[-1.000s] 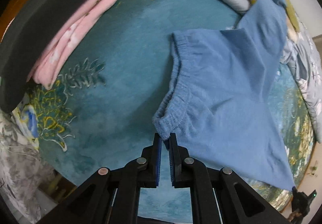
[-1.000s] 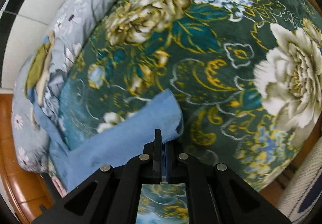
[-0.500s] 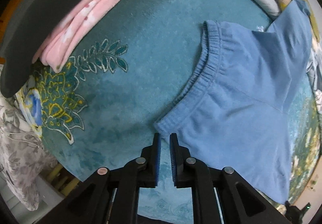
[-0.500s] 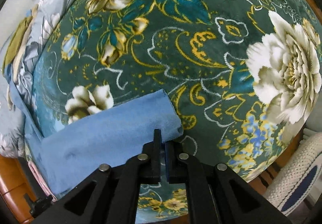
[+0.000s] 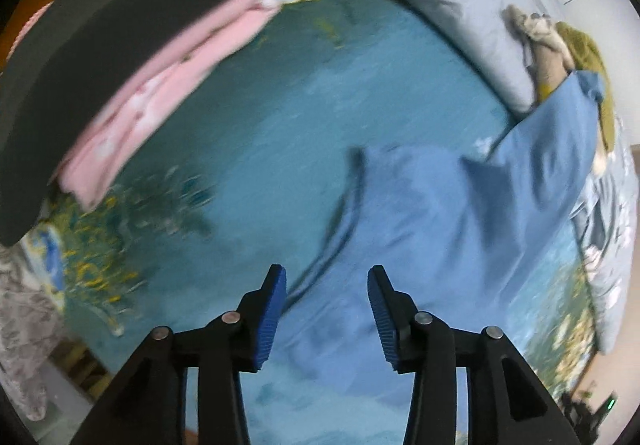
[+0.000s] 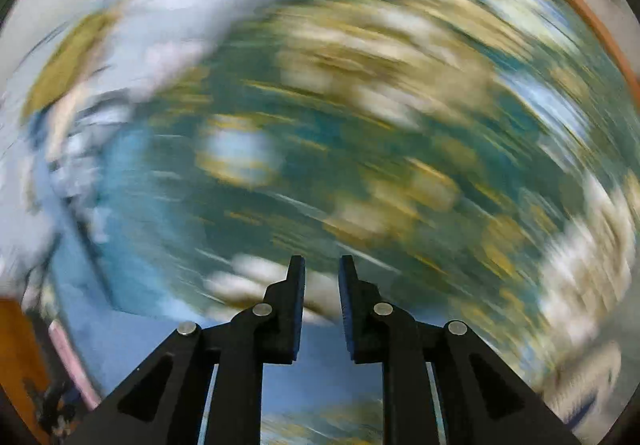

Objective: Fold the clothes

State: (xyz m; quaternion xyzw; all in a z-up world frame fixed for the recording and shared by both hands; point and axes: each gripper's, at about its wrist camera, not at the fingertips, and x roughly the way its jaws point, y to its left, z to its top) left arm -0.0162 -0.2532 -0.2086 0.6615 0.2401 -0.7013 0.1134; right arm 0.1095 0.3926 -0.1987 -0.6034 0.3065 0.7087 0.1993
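In the left wrist view the left gripper (image 5: 327, 277) has its jaws spread wide with nothing between them, above the blue shorts (image 5: 440, 237), which lie rumpled on the teal floral blanket (image 5: 260, 117); the waistband edge is smeared by blur, and one leg runs up against the grey quilt (image 5: 460, 5), while a dark panel (image 5: 100, 25) hides part of the pink garment (image 5: 160, 97). In the right wrist view the right gripper (image 6: 321, 265) has its jaws parted by a narrow gap, empty, and heavy motion blur leaves only streaks of the flowered cover, with a strip of blue cloth low between the fingers that cannot be made out clearly.
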